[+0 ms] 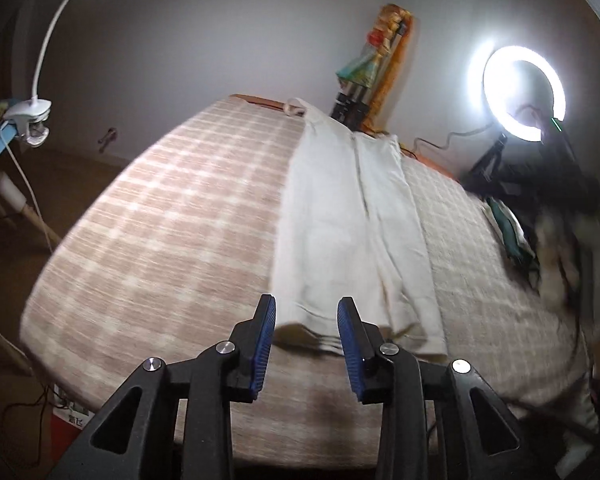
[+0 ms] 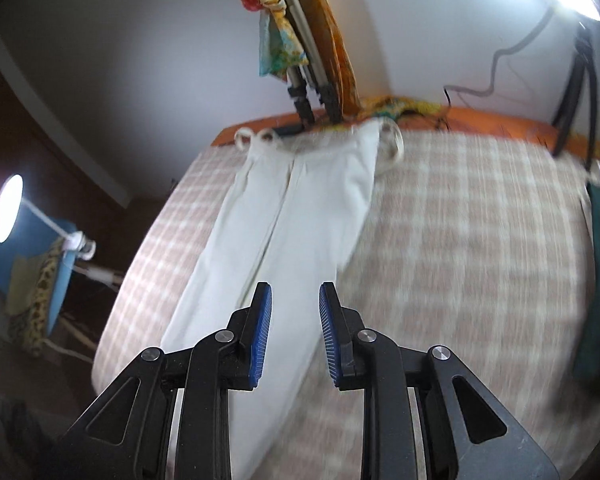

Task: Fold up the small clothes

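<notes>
Both open and empty: left claw [image 1: 306,330] and right claw [image 2: 295,316], above white garment [image 1: 340,216] on checked bench [image 1: 160,216]. Ring light [image 1: 524,94], clip lamp [image 1: 34,118], tripod [image 2: 304,68] around. Clothes pile [image 1: 540,240] blurred.

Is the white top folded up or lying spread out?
Folded partly. The white top lies as a long narrow strip on the checked cloth, both sides turned in, meeting along the middle.

Left hand-held gripper [image 1: 306,344]: matte black linkage arms with triangular cut-outs, round silver screw heads at the pivots, ribbed blue pads [image 1: 262,350] on both fingers. Right hand-held gripper [image 2: 294,332]: same build, black arms, silver screws, ribbed blue pads [image 2: 260,336].
</notes>
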Tool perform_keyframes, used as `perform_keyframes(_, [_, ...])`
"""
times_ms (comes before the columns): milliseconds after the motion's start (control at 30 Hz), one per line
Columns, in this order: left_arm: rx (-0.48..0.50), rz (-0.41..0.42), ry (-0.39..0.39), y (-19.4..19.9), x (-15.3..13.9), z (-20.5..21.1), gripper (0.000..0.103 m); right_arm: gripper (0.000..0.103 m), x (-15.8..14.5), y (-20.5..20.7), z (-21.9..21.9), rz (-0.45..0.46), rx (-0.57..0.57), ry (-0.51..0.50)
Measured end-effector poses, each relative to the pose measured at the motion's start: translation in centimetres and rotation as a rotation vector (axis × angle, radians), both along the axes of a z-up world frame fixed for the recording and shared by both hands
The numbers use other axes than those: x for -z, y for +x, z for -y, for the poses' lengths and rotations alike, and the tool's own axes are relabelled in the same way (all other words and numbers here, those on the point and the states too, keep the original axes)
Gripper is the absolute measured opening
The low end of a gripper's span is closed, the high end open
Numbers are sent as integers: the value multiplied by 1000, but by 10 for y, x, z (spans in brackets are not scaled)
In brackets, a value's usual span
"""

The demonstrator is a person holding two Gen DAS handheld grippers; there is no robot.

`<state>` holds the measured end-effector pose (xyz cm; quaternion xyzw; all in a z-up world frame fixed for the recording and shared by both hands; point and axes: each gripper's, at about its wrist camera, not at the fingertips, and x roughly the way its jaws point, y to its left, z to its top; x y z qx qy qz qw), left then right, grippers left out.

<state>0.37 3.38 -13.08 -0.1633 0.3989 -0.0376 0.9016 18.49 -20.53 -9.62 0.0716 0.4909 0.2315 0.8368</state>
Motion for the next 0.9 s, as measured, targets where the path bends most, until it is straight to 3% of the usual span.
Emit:
perform_keyframes(133, [23,-65,-53,26,4,-21,38,23,20,-53,10,-70,-16,38])
perform_keyframes(267, [59,-156,-110,49,22,-27,43,39,47,-89,7,-137,-10,77])
perform_keyframes(367, [83,-203,-139,56,35,-21,42,39,65,-102,-3,-192,-23,108])
perform_keyframes(467, [98,-231,-160,58,43,-13,37,39,78,-112,-13,-226,-26,115])
perform_keyframes(567, [119,-234,-110,60,43,-2,29,39,84,-120,-21,-229,-20,95])
perform_keyframes(633, [123,-234,-84,63,44,2,18,39,83,-123,-23,-222,-16,78])
perform_keyframes(733, [122,-233,-93,66,47,2,4,22,82,-122,-28,-227,-23,57])
perform_keyframes(767, [120,-230,-94,67,47,1,3,7,85,-123,-30,-234,-32,49])
perform_keyframes(900, [95,-206,-118,61,39,-13,2,3,92,-119,-32,-256,-32,88])
